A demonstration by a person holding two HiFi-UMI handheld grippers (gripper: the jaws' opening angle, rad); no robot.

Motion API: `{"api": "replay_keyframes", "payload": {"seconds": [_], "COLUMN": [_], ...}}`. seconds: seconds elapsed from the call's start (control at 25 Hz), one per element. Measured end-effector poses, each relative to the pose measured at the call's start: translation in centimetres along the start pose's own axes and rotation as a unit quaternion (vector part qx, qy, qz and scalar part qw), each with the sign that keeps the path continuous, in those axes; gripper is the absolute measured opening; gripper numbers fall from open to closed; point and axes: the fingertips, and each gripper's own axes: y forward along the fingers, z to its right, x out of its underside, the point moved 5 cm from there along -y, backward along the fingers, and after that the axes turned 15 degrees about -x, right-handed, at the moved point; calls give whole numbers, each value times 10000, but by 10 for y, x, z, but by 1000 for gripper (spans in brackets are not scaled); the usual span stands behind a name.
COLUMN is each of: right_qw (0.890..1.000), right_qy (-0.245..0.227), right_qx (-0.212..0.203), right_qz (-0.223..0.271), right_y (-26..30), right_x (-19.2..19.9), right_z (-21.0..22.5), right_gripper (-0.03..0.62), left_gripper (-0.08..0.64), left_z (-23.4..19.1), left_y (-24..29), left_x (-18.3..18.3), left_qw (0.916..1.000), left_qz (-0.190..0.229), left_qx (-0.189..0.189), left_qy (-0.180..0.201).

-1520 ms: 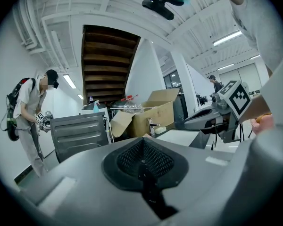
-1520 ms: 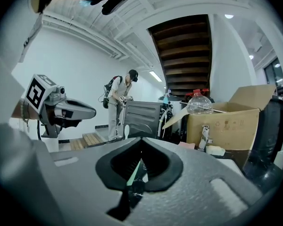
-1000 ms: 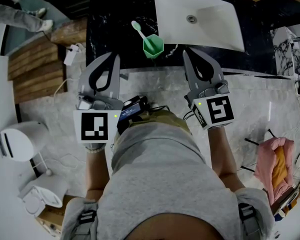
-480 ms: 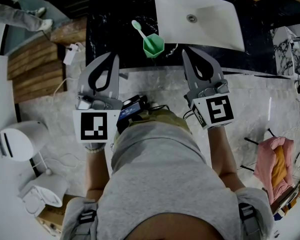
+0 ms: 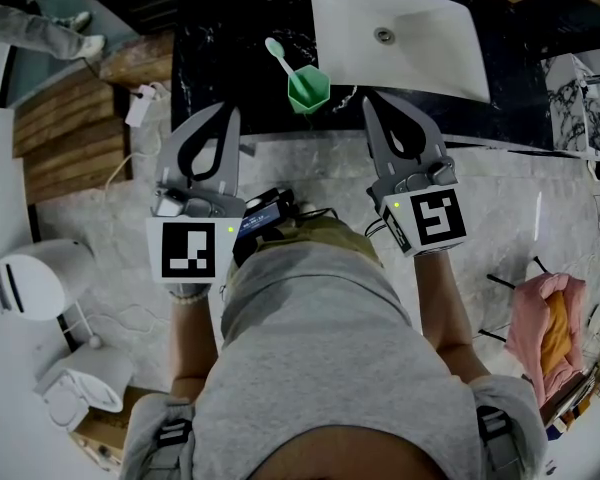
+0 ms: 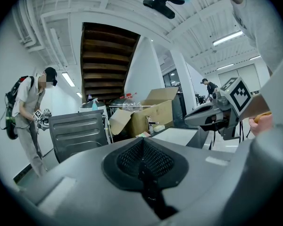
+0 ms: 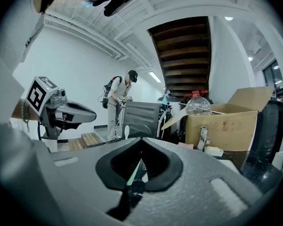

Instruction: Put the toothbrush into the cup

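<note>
Nothing has moved over the last second. The pale green toothbrush [image 5: 276, 55] stands slanted in the green faceted plastic cup [image 5: 308, 90] on the black marble counter [image 5: 215, 68]. The left gripper [image 5: 230, 116] and right gripper [image 5: 371, 103] hang short of it, jaws pressed together on nothing, so the task looks finished.

Bare dark desk [image 5: 215, 73] lay open left of the green cup [image 5: 307, 90], ahead of the left gripper [image 5: 227, 114]. The cup, its toothbrush [image 5: 276, 53] leaning out up-left, stood between the two grippers' lines, just beside the white sink [image 5: 420, 63]. The sink filled the desk ahead of the right gripper [image 5: 372, 101]. The grippers were well apart, with open room between them.
</note>
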Motion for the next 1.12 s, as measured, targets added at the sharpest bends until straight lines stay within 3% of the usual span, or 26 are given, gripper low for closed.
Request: {"api": "replay_keyframes", "payload": {"seconds": [1.12], "right_qw": [9999], "right_qy": [-57], "right_qx": [-119], "right_qz": [-27], "right_y": [7], "right_x": [-3], "right_z": [-5], "right_gripper": [0], "left_gripper": [11], "left_z": [-1], "left_y": [-1], "left_x": [3], "left_qw": [10000], "left_qz": [-28], "left_qx": [19], "left_qy": [3]}}
